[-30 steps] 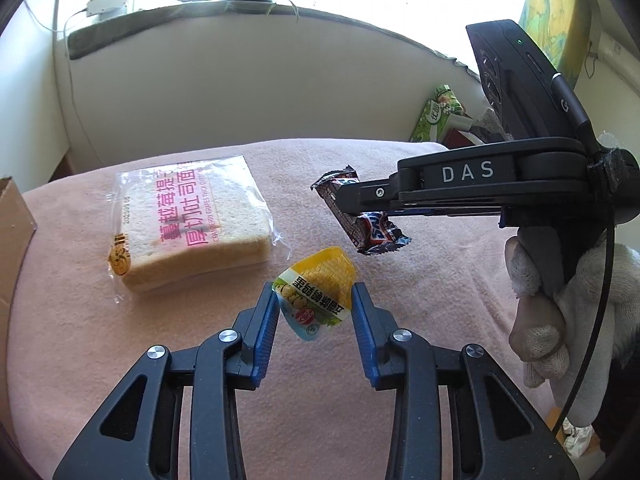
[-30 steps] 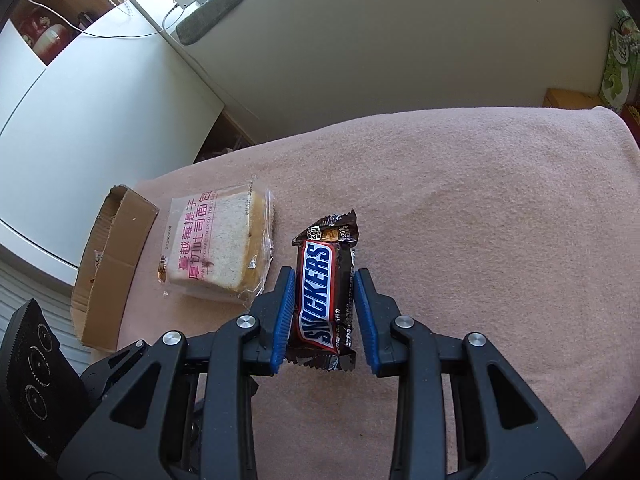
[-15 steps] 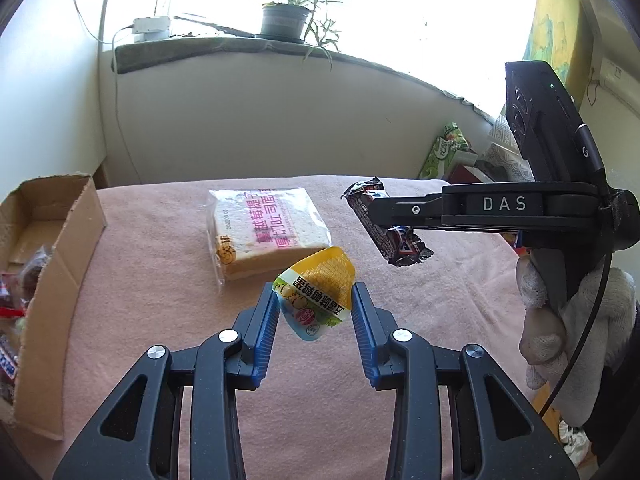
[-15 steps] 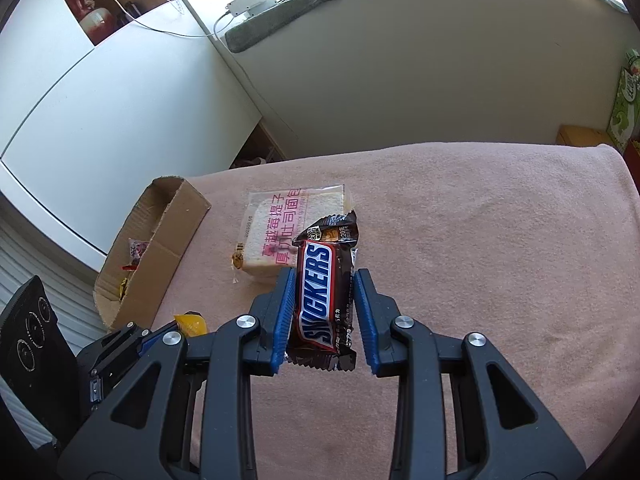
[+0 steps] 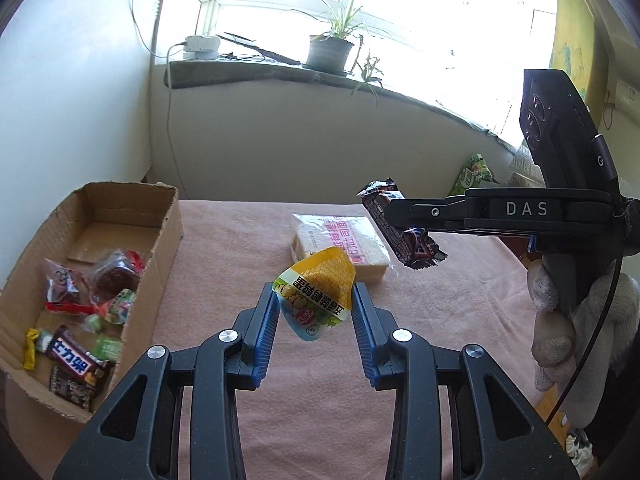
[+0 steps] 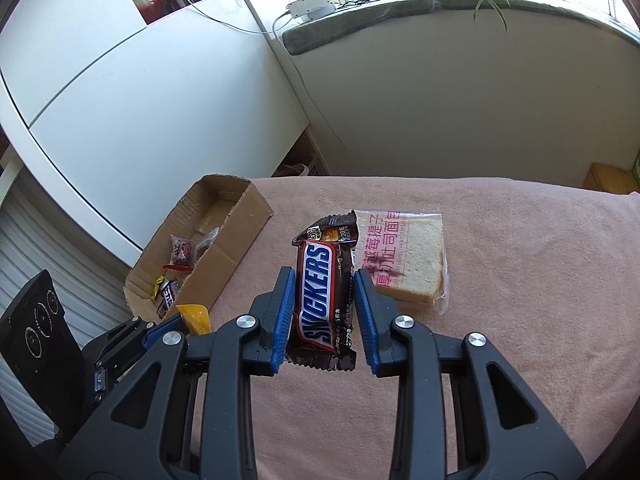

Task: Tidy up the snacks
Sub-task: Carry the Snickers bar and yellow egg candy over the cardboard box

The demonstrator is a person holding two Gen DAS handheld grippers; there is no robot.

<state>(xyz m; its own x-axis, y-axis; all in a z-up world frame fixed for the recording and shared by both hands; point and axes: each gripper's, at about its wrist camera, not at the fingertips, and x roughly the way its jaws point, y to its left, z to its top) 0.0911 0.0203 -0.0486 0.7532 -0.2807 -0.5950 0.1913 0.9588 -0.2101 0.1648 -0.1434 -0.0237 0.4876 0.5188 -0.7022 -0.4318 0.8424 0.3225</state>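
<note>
My left gripper (image 5: 314,300) is shut on a yellow jelly cup (image 5: 316,292), held above the pink cloth. My right gripper (image 6: 324,284) is shut on a brown Snickers bar (image 6: 322,284), which also shows in the left wrist view as a Snickers bar (image 5: 400,226) hanging to the right. An open cardboard box (image 5: 160,256) with several wrapped snacks (image 5: 88,300) inside stands at the left. A packet of sliced bread (image 5: 344,240) lies on the cloth beyond both grippers. The bread packet (image 6: 408,256) sits just past the bar in the right wrist view, with the cardboard box (image 6: 236,240) to its left.
The pink cloth (image 5: 224,248) covers the whole tabletop. A white cabinet (image 6: 132,112) stands behind the box. A windowsill with a potted plant (image 5: 332,52) runs along the back wall. A white-gloved hand (image 5: 572,320) holds the right gripper. A green packet (image 5: 476,174) stands at the far right.
Both grippers have swung left and risen with their snacks still held. The cardboard box has come fully into view, and the bread now lies further right and farther away.
</note>
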